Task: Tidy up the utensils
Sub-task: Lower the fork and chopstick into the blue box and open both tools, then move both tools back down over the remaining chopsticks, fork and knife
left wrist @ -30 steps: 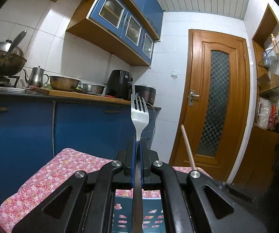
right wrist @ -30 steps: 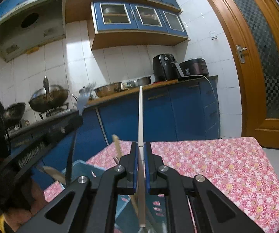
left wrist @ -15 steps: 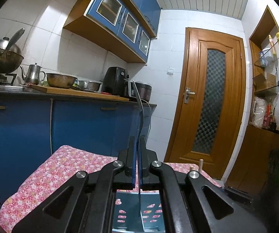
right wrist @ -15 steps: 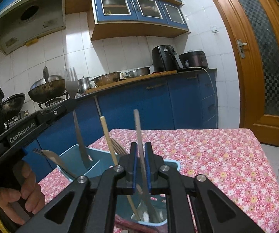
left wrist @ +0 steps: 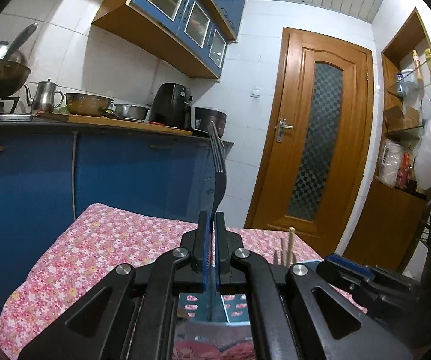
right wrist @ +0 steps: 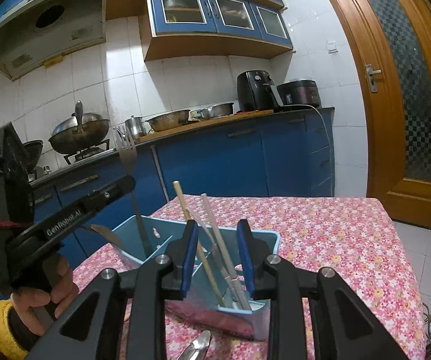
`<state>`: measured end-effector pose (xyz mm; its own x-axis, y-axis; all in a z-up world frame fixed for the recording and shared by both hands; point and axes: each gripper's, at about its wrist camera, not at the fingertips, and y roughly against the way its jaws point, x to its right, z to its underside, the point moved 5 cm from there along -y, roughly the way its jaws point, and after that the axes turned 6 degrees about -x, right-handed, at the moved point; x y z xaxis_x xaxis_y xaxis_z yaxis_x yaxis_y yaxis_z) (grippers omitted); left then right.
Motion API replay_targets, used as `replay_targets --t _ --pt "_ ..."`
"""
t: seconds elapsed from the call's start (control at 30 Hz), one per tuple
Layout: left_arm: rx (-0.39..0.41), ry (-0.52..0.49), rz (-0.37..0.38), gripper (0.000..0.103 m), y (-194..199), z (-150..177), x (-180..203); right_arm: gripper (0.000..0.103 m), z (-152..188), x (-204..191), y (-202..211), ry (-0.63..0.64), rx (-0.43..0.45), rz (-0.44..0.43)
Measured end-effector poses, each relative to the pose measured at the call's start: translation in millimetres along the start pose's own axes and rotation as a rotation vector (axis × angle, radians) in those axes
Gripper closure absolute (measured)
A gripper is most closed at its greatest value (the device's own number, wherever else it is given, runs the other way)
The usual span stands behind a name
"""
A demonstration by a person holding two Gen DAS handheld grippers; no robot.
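My left gripper (left wrist: 212, 219) is shut on a metal fork (left wrist: 218, 162), held upright with tines up, its handle reaching down into a light blue utensil holder (left wrist: 209, 312). In the right wrist view the fork (right wrist: 127, 153) and the left gripper (right wrist: 95, 201) stand over the holder's left compartment (right wrist: 158, 234). My right gripper (right wrist: 217, 228) is open just above the holder's near compartment, where two pale chopsticks (right wrist: 212, 231) lean, free of the jaws.
The holder stands on a table with a pink floral cloth (right wrist: 335, 240). A spoon (right wrist: 197, 345) lies on the cloth in front of the holder. Blue kitchen cabinets (right wrist: 230, 162) and a wooden door (right wrist: 401, 90) lie beyond.
My right gripper has opened and let go of the chopstick, which now leans in the holder. My left gripper has brought the fork down over the holder and turned it edge-on.
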<state>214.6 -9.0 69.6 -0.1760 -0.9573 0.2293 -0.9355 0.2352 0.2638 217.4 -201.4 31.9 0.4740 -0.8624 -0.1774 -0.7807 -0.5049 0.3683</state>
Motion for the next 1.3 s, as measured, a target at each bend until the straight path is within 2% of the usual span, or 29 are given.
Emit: replay_targets --t 0.1,0.17,0.2,0.67,0.93,1.13,1.3 --pt "-0.013 -0.013 0.003 0.094 5 3 5 0.073 1 -1 7 -0.008 0.001 -0.002" --pt "-0.022 -0.012 0.010 0.082 9 3 6 0.073 1 -3 11 -0.014 -0.002 -0.002" --pt "-0.029 -0.012 0.010 0.081 11 2 7 0.073 2 -3 13 -0.016 -0.005 -0.001" --pt "-0.110 -0.078 0.004 0.080 63 -6 13 0.073 12 -30 50 -0.056 -0.079 0.018" --pt "-0.155 -0.133 -0.053 0.080 109 -7 -2 0.069 21 -55 76 -0.053 -0.117 0.040" --pt "-0.241 -0.125 -0.068 0.079 136 3 -18 0.068 34 -67 92 -0.058 -0.168 0.062" --pt "-0.332 -0.144 -0.088 0.076 150 24 -26 0.067 48 -71 100 -0.079 -0.221 0.081"
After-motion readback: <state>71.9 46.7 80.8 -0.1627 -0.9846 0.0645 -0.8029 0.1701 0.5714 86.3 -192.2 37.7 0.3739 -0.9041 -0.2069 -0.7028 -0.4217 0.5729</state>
